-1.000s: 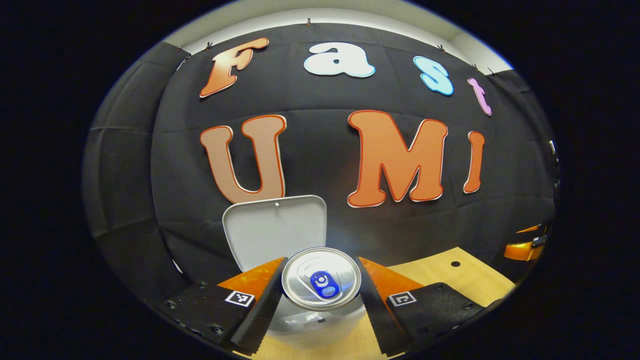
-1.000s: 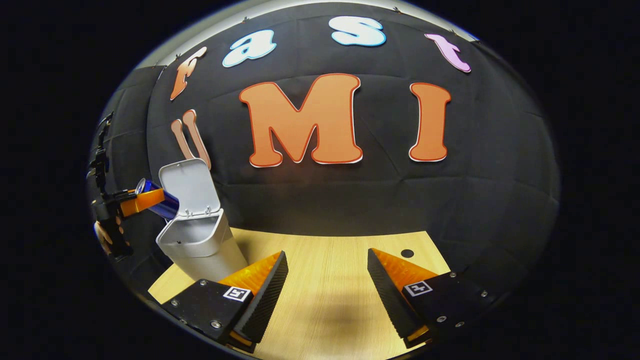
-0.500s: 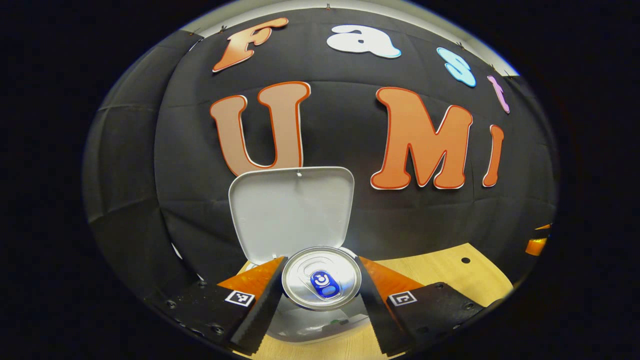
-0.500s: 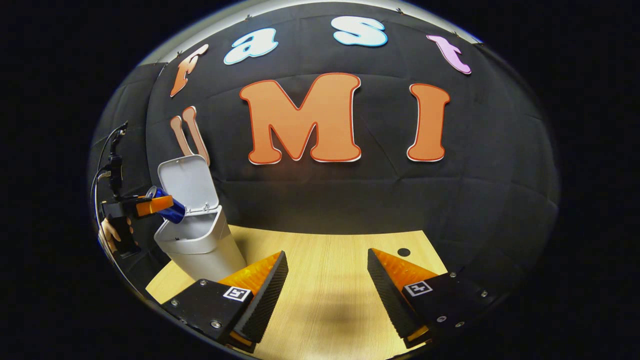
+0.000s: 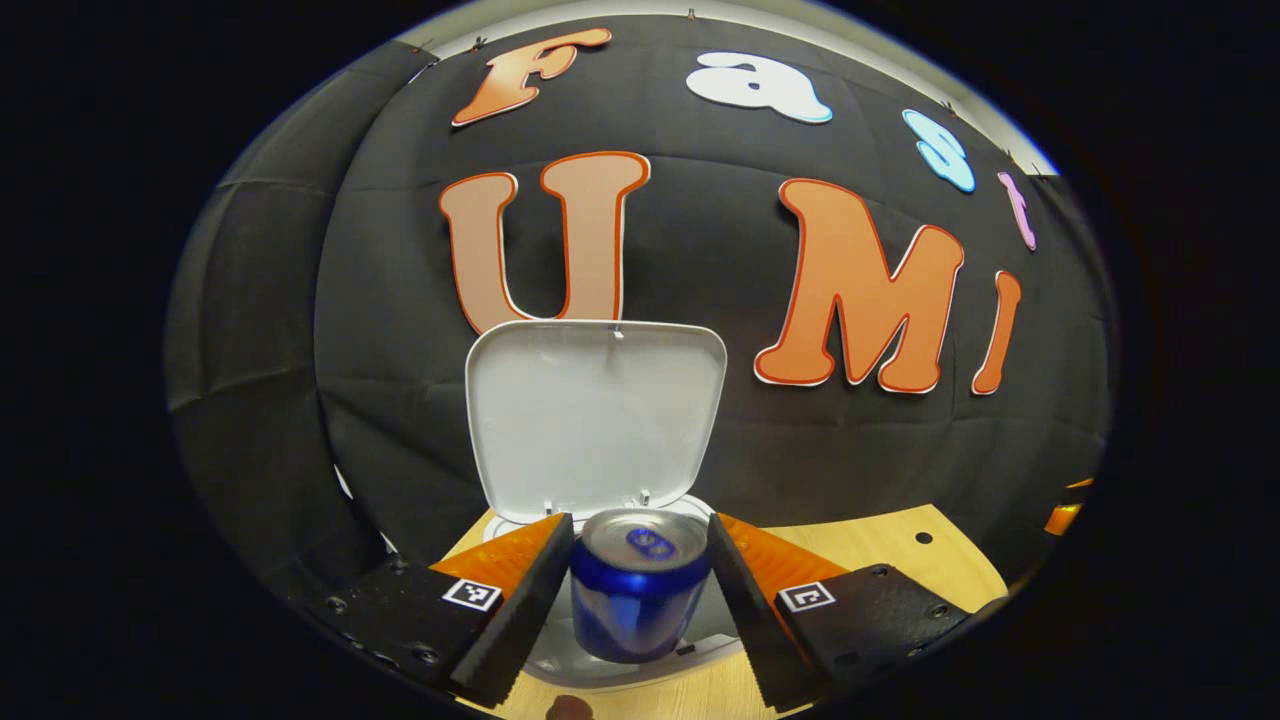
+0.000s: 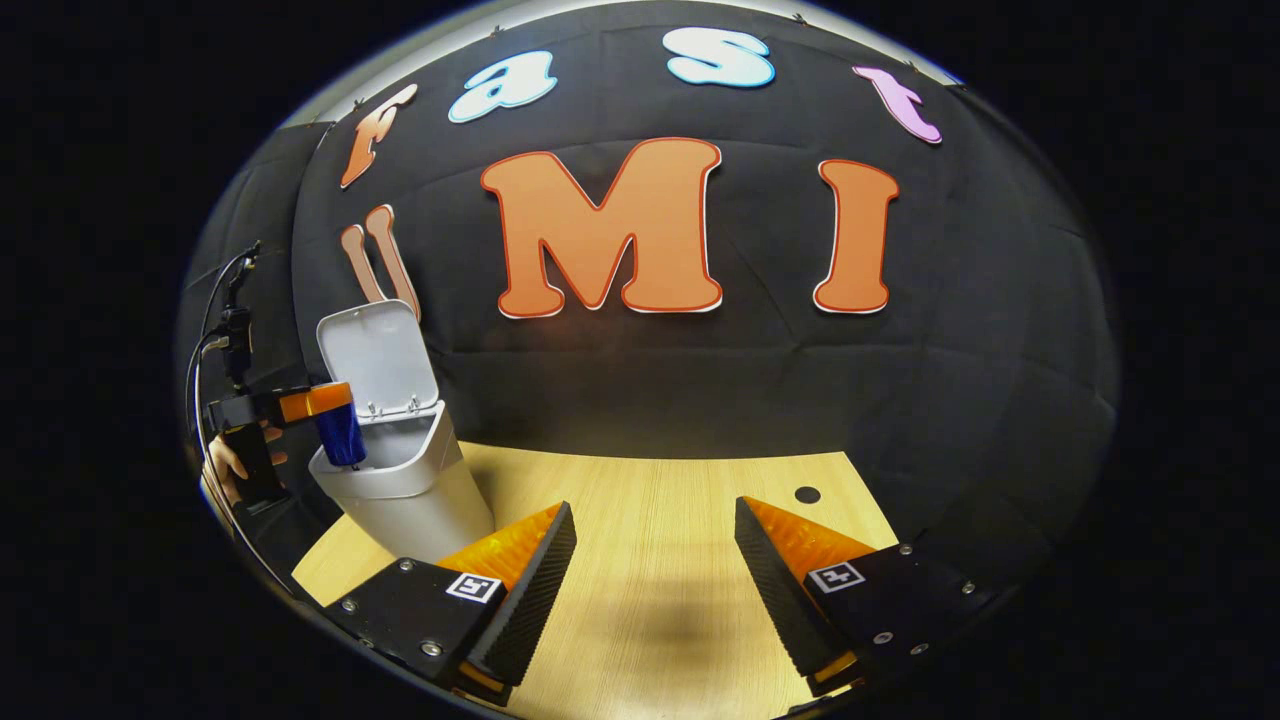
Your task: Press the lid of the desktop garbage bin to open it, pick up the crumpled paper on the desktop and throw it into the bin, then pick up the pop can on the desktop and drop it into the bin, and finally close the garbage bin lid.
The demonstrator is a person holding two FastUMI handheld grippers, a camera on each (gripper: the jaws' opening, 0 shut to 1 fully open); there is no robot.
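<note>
Blue pop can hanging upright between left gripper jaws, pinching it directly over open bin; right gripper jaws spread.

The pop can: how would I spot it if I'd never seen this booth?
Find the white garbage bin on the wooden desktop, its lid standing open. Over its mouth, the left gripper holds the pop can: glossy blue with a silver top.

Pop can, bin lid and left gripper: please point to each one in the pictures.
pop can (image 5: 633, 598), left gripper view, on its blue side wall
bin lid (image 5: 596, 410), left gripper view, on its raised inner face
left gripper (image 5: 640, 585), left gripper view, midway between its fingertips
</note>
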